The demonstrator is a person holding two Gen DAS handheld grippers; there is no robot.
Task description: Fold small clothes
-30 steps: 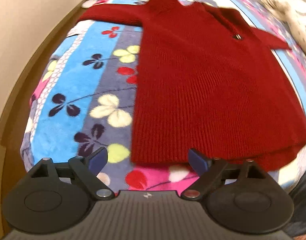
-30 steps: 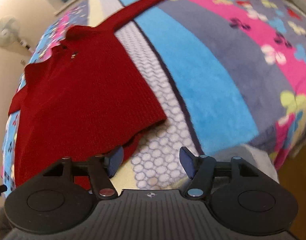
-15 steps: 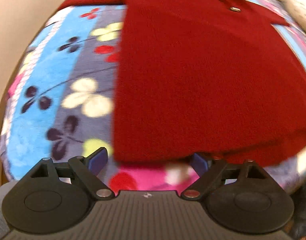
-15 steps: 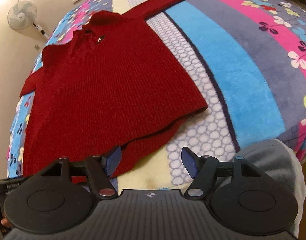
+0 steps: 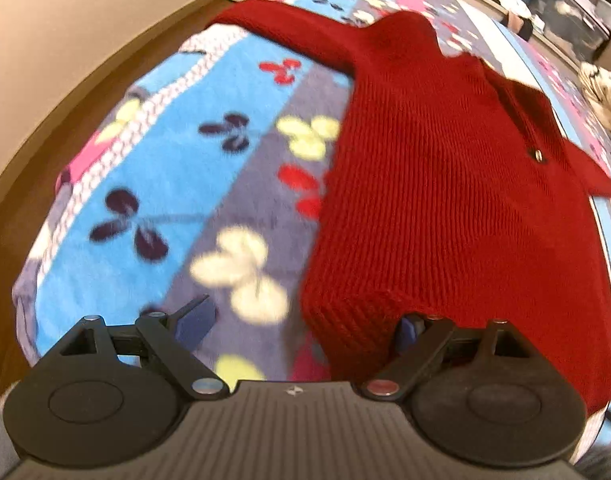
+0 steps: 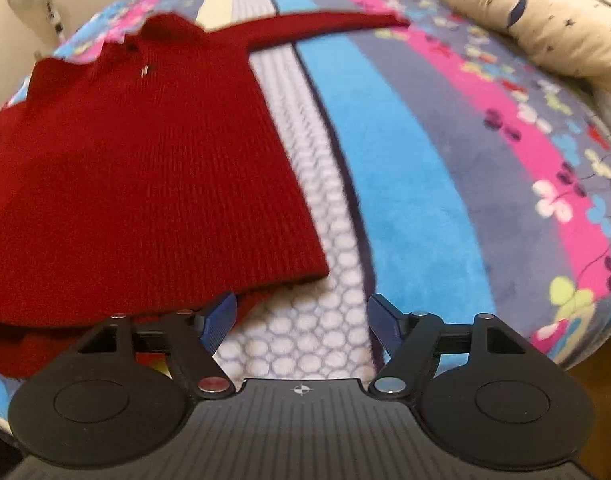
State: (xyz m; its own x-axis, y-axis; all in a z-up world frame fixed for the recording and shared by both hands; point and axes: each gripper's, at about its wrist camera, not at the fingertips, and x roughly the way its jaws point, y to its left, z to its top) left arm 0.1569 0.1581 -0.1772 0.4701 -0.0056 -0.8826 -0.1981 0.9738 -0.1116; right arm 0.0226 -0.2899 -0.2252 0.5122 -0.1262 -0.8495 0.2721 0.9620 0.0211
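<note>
A flowered blanket [image 6: 405, 184] covers the bed and bears a red sweater [image 5: 445, 200] lying flat, sleeves spread; the left gripper [image 5: 301, 326] stands wide open astride the sweater's hem corner, while the right gripper [image 6: 301, 320], jaws just widening, holds nothing beside the other corner.

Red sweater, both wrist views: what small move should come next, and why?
Probably ease both grippers down and pinch the hem corners. The red sweater lies flat, sleeves spread; the left gripper already straddles one corner with open jaws, while the right gripper, jaws just opening, sits beside the other.
</note>
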